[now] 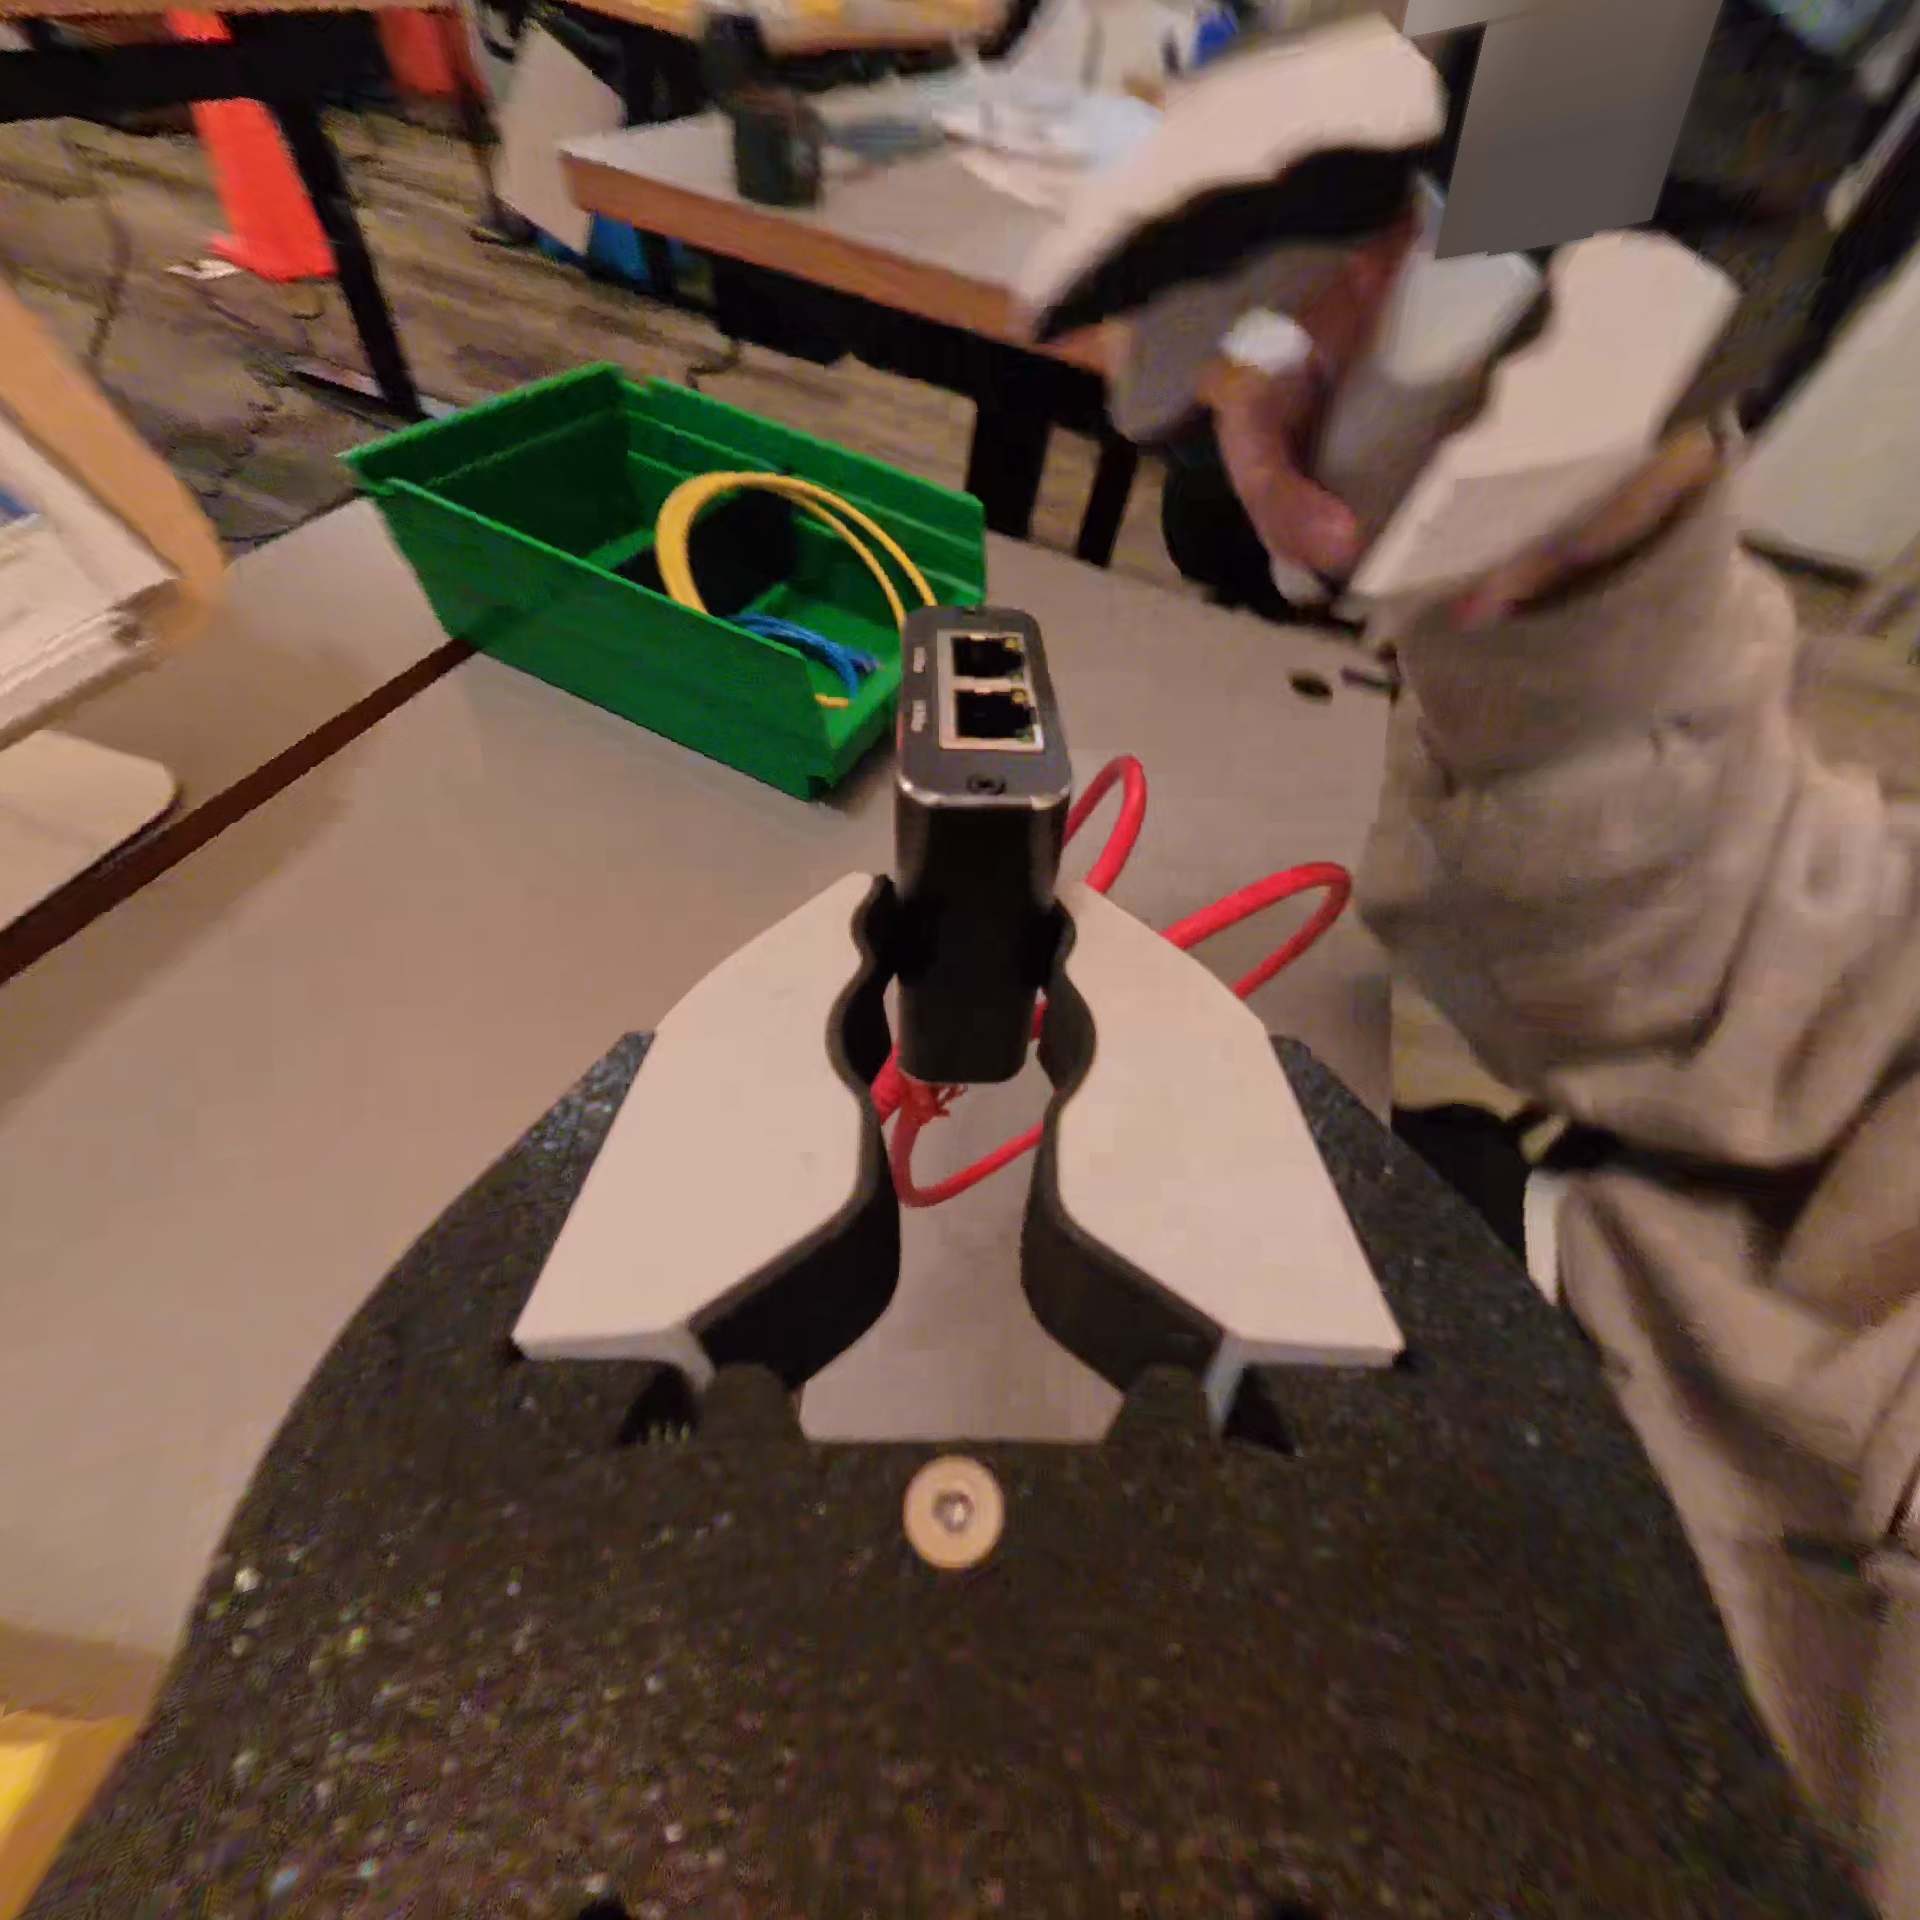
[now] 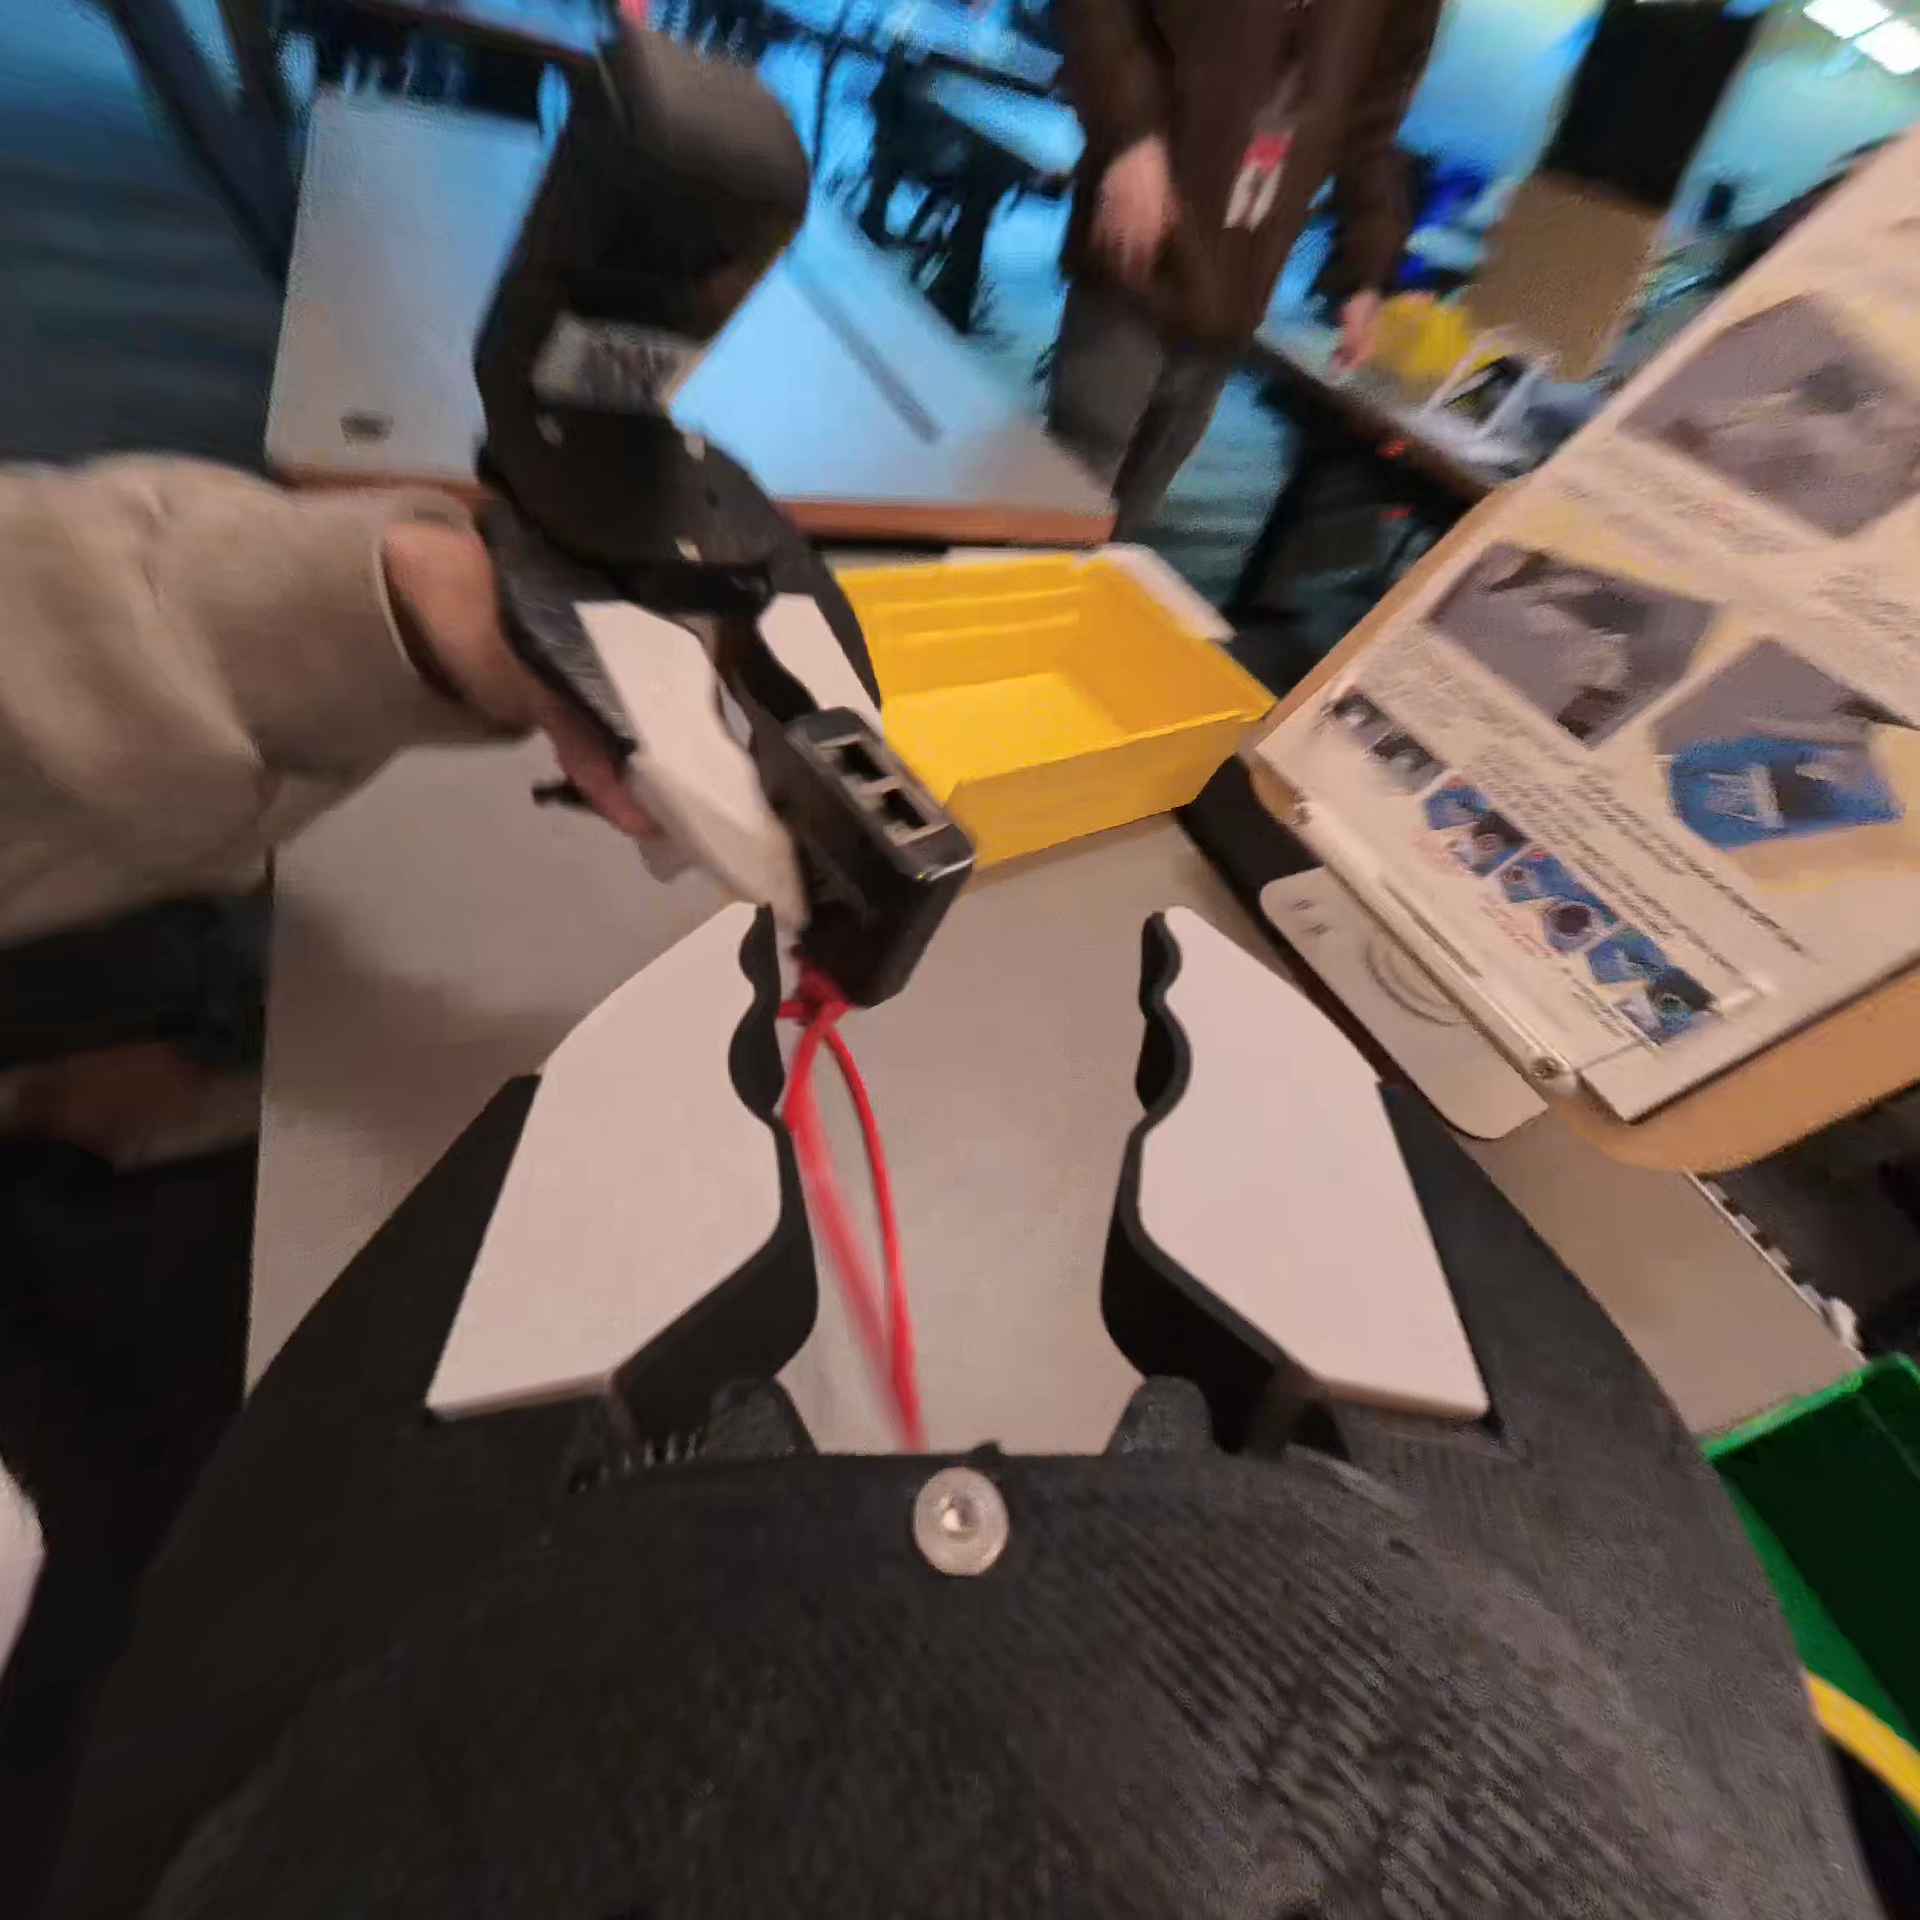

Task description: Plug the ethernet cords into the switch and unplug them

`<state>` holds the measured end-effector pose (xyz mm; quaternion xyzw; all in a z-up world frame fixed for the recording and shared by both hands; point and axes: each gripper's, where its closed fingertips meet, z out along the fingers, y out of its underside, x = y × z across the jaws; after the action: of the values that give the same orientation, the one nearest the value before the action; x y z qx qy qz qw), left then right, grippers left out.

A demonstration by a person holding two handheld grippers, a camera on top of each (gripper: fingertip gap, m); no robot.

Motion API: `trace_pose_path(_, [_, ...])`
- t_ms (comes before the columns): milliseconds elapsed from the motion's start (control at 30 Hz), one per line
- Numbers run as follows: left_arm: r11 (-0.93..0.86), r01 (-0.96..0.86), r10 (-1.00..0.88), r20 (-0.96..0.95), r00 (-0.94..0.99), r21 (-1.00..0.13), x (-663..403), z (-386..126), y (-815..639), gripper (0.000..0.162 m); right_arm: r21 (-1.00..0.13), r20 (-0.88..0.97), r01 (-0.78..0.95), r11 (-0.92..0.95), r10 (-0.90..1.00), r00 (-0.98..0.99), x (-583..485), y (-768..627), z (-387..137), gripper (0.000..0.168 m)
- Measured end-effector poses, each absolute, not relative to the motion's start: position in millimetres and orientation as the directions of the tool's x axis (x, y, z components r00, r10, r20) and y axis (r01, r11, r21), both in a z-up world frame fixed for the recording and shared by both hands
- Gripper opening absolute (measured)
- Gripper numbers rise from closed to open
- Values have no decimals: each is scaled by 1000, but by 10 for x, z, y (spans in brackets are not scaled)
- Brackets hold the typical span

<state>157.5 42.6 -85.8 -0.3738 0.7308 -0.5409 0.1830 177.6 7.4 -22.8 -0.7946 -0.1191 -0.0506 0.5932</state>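
My left gripper point(image 1: 966, 920) is shut on a black switch point(image 1: 977, 831) and holds it upright above the grey table point(image 1: 416, 987). Two empty ports point(image 1: 992, 691) face up on its top end. A red cord point(image 1: 1257, 904) hangs from its lower end in two strands and loops on the table. My right gripper point(image 2: 961, 997) is open and empty, just below the switch point(image 2: 883, 842). The red cord point(image 2: 883, 1195) runs down between its fingers, near the left one. In the left wrist view the right gripper point(image 1: 1403, 312) shows at upper right, above the switch.
A green bin point(image 1: 582, 582) with a yellow cord point(image 1: 727, 499) and a blue cord point(image 1: 821, 649) stands behind the switch. An empty yellow bin point(image 2: 1049, 717) and a cardboard box with a printed sheet point(image 2: 1610, 727) sit beyond the right gripper. A person point(image 2: 1216, 208) stands farther back. The tips of one gripper are about 8 centimeters away from the tips of the other.
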Motion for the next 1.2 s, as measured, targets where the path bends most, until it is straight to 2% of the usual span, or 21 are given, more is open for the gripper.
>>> trace_pose_path(67, [-105,-343,-805,282,-522,-934,1700,-744,635,25,-964,201,197,-180,-7,980,1694,-80,-134,66])
trace_pose_path(133, [-313,-279,-806,409,-428,-908,1784,-624,785,25,-982,184,174,-71,-166,969,1601,-117,-139,54])
trace_pose_path(167, [-400,-246,-784,468,-407,-883,1808,-566,815,25,-984,176,174,-29,-193,965,1515,-67,-219,48])
trace_pose_path(233, [-547,-189,-721,574,-389,-815,1829,-476,799,24,-984,177,168,-59,-258,950,1515,104,-560,46])
trace_pose_path(367, [-696,-166,-605,694,-390,-699,1809,-462,606,24,-952,300,296,-75,-405,863,1733,287,-842,50])
trace_pose_path(467, [-738,-210,-531,744,-406,-641,1747,-529,406,24,-934,351,353,-60,-347,870,1718,338,-836,45])
trace_pose_path(500, [-744,-216,-521,751,-406,-633,1729,-553,366,24,-938,339,342,-50,-336,879,1726,320,-833,38])
trace_pose_path(533, [-745,-224,-512,754,-411,-628,1707,-571,334,24,-939,336,343,-34,-316,887,1716,283,-815,23])
trace_pose_path(567, [-746,-227,-503,754,-423,-625,1677,-572,308,24,-933,352,359,-23,-266,898,1667,264,-809,21])
trace_pose_path(600, [-732,-227,-514,740,-433,-642,1647,-575,283,24,-934,354,357,-29,-218,909,1636,249,-816,20])
trace_pose_path(667, [-628,-205,-615,640,-460,-751,1587,-589,262,28,-937,348,345,-52,-87,934,1555,212,-841,20])
trace_pose_path(767, [-327,-140,-764,349,-543,-935,1430,-603,172,49,-938,320,334,-90,139,937,1430,85,-846,20])
trace_pose_path(833, [-96,-103,-795,138,-591,-990,1296,-634,126,67,-926,327,365,-92,288,900,1346,-30,-815,19])
trace_pose_path(933, [269,-96,-768,-153,-622,-958,1164,-783,153,86,-884,330,439,-163,448,831,1294,-158,-870,19])
trace_pose_path(1000, [436,-137,-709,-246,-661,-889,1095,-919,163,88,-816,371,526,-240,481,794,1343,-175,-956,19])
trace_pose_path(1100, [505,-201,-679,-243,-693,-839,1098,-1067,162,93,-759,418,601,-249,521,744,1313,-127,-992,19])
trace_pose_path(1200, [448,-172,-678,-208,-705,-877,1128,-1063,65,94,-773,418,597,-216,535,734,1255,-64,-978,19])
